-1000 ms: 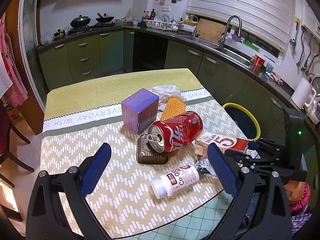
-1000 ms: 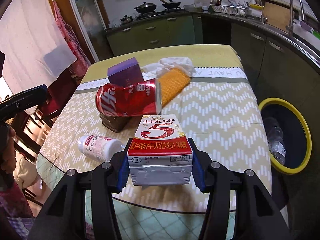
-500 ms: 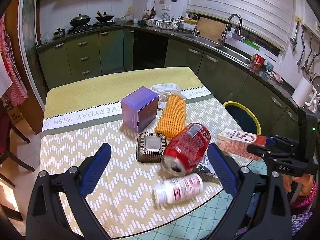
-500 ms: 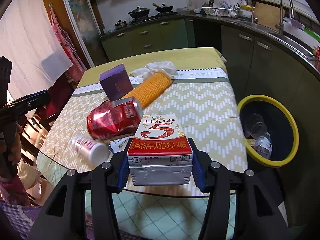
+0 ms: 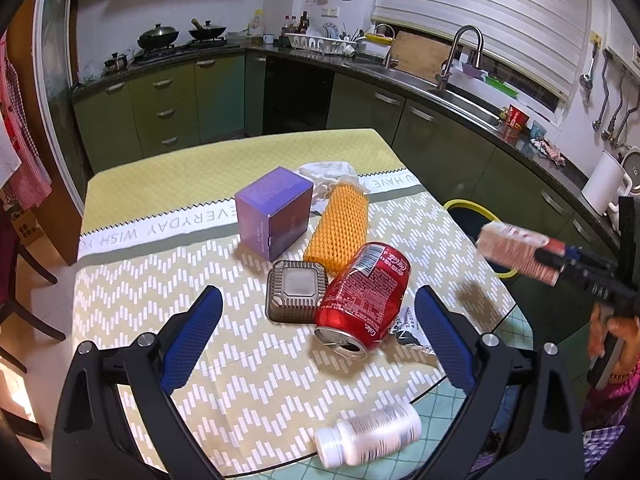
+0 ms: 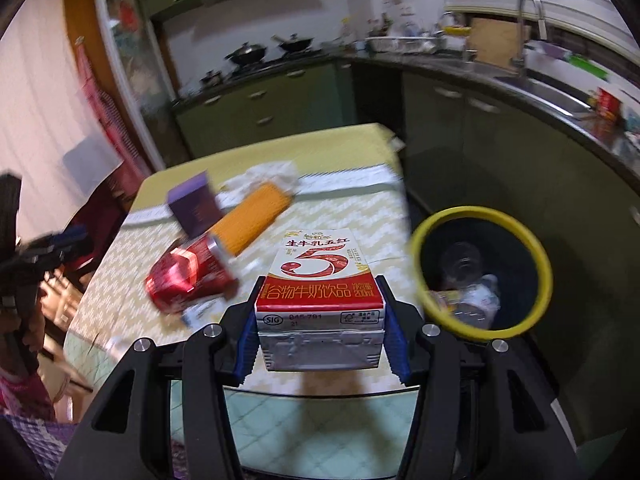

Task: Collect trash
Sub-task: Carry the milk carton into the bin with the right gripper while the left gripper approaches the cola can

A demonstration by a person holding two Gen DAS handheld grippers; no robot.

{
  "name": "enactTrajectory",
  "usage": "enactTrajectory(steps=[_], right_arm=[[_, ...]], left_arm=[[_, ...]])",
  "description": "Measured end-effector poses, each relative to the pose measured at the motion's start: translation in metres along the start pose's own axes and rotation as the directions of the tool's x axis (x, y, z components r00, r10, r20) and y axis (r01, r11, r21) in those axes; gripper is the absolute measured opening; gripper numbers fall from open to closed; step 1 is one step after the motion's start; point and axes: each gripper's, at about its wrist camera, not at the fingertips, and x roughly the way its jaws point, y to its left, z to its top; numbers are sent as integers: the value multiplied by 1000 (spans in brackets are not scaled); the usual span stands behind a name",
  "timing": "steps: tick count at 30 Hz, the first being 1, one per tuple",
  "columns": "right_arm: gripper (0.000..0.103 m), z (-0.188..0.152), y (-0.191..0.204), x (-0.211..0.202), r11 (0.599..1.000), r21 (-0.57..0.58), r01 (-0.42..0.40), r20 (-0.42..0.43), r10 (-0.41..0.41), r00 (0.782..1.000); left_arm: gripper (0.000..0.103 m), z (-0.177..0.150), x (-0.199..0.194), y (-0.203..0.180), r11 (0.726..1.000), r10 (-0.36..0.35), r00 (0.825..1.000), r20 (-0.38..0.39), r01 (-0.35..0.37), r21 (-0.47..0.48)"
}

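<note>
My right gripper (image 6: 320, 332) is shut on a red and white milk carton (image 6: 320, 292), held in the air off the table's near right edge; it also shows blurred in the left wrist view (image 5: 516, 250). A yellow-rimmed trash bin (image 6: 516, 224) with bottles inside stands right of the carton. My left gripper (image 5: 320, 336) is open and empty above the table. Between its fingers lies a crushed red cola can (image 5: 364, 300). A white bottle (image 5: 370, 436) lies blurred at the table's near edge.
On the patterned tablecloth (image 5: 160, 280) lie a purple box (image 5: 274, 212), an orange foam net (image 5: 340, 228), a brown square tin (image 5: 296, 296), a crumpled wrapper (image 5: 408, 328) and white tissue (image 5: 328, 172). Green kitchen cabinets (image 5: 168, 112) and a sink counter surround the table.
My right gripper lifted the carton off the table and carried it right, toward the bin. The cola can tipped and rolled down off the tin. The white bottle rolled to the table's near edge.
</note>
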Motion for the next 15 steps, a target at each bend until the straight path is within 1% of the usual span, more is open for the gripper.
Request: enactTrajectory(steps=[3, 5, 8, 10, 15], right_arm=[[52, 8, -29, -9, 996, 52, 71, 28, -72, 997], [52, 13, -49, -12, 988, 90, 128, 38, -132, 991], [52, 18, -76, -12, 970, 141, 197, 36, -204, 978], [52, 19, -92, -6, 957, 170, 237, 18, -243, 970], [52, 21, -117, 15, 939, 193, 285, -37, -283, 958]], left_arm=[[92, 3, 3, -1, 1000, -3, 1000, -4, 3, 9], [92, 7, 3, 0, 1000, -11, 1000, -4, 11, 13], [92, 17, 6, 2, 999, -22, 1000, 1, 22, 26], [92, 25, 10, 2, 999, -32, 999, -1, 32, 38], [92, 38, 24, -2, 996, -51, 999, -20, 52, 69]])
